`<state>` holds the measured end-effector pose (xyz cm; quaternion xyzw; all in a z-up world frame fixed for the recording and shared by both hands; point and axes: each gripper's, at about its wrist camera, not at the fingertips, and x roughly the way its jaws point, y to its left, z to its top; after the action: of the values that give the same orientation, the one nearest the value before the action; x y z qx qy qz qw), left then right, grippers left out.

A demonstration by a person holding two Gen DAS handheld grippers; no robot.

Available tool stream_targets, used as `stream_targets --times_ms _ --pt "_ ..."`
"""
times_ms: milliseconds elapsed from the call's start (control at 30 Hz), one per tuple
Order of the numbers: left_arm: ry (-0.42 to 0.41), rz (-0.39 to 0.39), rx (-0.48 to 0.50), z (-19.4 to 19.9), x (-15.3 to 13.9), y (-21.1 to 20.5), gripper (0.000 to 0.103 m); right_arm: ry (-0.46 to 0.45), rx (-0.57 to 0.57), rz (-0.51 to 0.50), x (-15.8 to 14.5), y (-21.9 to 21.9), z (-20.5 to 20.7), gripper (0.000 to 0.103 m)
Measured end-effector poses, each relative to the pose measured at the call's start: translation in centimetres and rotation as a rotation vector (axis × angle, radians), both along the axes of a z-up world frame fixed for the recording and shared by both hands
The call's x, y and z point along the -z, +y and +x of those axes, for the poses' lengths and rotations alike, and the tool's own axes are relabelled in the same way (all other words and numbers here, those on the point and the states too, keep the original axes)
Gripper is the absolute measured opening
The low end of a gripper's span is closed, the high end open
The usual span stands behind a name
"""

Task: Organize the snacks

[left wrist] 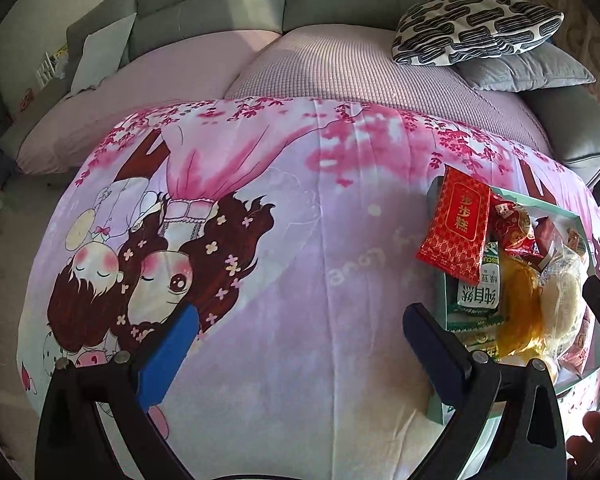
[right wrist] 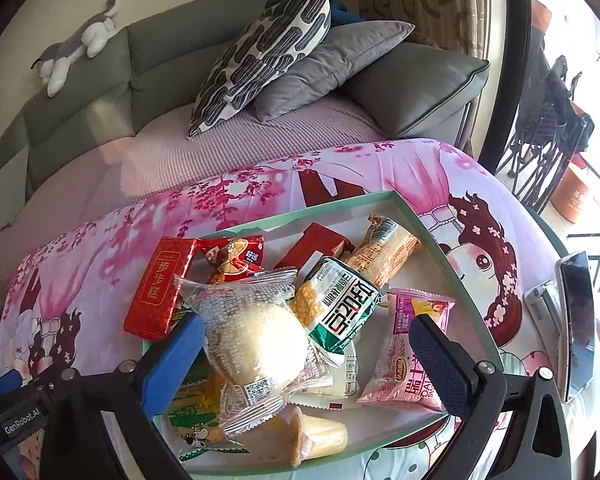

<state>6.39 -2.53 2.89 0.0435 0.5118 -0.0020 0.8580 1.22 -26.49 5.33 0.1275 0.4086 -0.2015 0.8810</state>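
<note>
A pale green tray (right wrist: 440, 240) on the pink cartoon tablecloth holds several snack packets. Among them are a red box (right wrist: 160, 288), a clear-wrapped round bun (right wrist: 256, 340), a green and white packet (right wrist: 344, 304), a pink packet (right wrist: 404, 364) and a yellow jelly cup (right wrist: 320, 436). My right gripper (right wrist: 304, 344) is open and empty, its jaws either side of the bun just above the tray. My left gripper (left wrist: 300, 332) is open and empty over bare cloth, left of the tray (left wrist: 440, 404). The red box (left wrist: 456, 228) leans over the tray's near corner there.
A grey sofa (left wrist: 220, 0) with a lilac cover and patterned cushions (right wrist: 260, 56) stands behind the table. A phone (right wrist: 576, 320) lies on the table right of the tray. A plush toy (right wrist: 76, 44) lies on the sofa back. Folded chairs (right wrist: 548, 120) stand at the right.
</note>
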Motion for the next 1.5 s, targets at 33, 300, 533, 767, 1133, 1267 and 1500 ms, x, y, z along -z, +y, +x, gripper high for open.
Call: stream_targets --times_ms 33,300,533,767,1133,1267,1500 --pt "-0.003 -0.001 0.005 -0.3 -0.1 0.2 0.102 -0.002 -0.005 -0.003 -0.1 0.3 -0.1 0.103" --pt "-0.004 0.013 0.046 -2.1 0.3 1.0 0.102 0.009 -0.051 -0.03 -0.2 2.5 -0.9 0.103" --pt "-0.01 0.0 0.018 -2.7 0.4 2.6 0.102 0.015 -0.112 -0.044 -0.1 4.8 -1.5 0.103" --pt "0.002 0.015 0.002 -3.0 1.2 3.5 0.102 0.041 -0.165 -0.043 0.7 6.9 -1.3 0.103" --pt "0.014 0.018 -0.029 -3.5 1.8 4.7 0.102 0.095 -0.188 -0.044 2.5 7.7 -1.9 0.103" --pt "0.027 0.015 -0.017 -3.8 2.0 4.6 0.102 0.098 -0.19 -0.045 2.6 7.8 -2.1 0.103" --pt "0.039 0.01 -0.005 -3.7 2.2 4.3 0.102 0.101 -0.194 -0.041 2.7 7.8 -2.1 0.103"
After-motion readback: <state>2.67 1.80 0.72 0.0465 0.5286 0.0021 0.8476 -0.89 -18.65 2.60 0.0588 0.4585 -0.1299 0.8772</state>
